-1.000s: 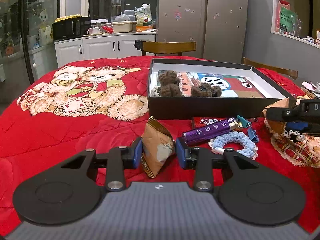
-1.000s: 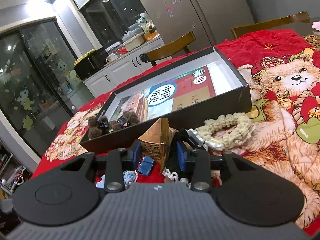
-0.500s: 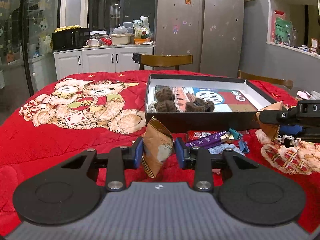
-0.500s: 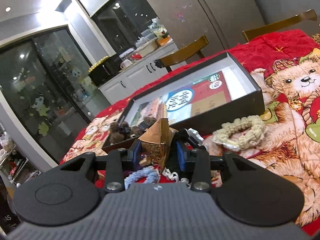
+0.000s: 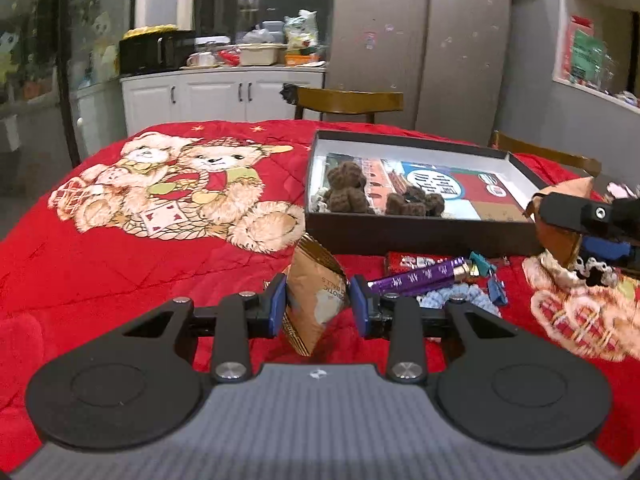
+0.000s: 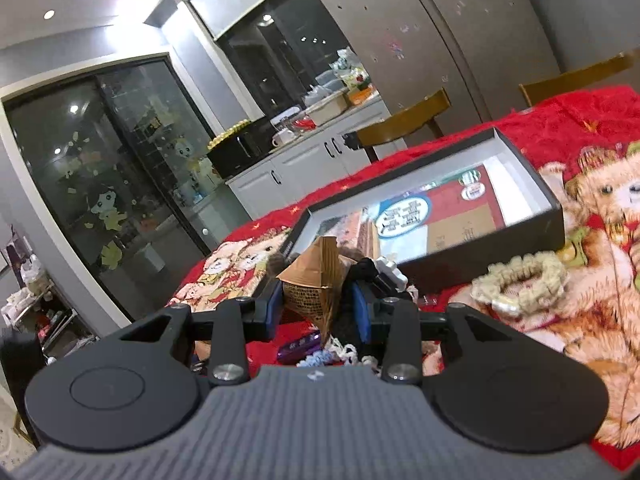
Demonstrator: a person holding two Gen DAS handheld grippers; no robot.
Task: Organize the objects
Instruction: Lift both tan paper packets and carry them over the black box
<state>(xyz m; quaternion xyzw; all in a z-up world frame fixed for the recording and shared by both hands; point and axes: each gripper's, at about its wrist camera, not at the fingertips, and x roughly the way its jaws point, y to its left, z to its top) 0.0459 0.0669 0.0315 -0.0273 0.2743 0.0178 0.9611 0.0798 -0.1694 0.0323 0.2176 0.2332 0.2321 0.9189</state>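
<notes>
From the left wrist, the left claw is clamped on a brown packet, pinched by its flanks so it hangs clear of the red blanket on the surface; that suits carrying it to the box, which lies ahead and a little right of the claw. I judge the box to be the collecting place, since two brown crochet bears already sit in its near left corner. Loose things wait just in front of the box wall: one purple tube, one red bar, one blue scrunchie and what look like two blue clips, though the clips are small and blurred. At the right end of the box the right claw shows side-on, holding a second brown packet level with the rim. From the right wrist, the right claw is shut on that packet, a pyramid-shaped one gripped low with its point up, lifted in front of the box as if ready to go over the wall. One cream scrunchie lies on the blanket just before the box, to the claw's right; a white-and-black clip-like thing sits beside the right finger, and I cannot tell whether it is caught. So: two packets, both in claws, none yet boxed.
</notes>
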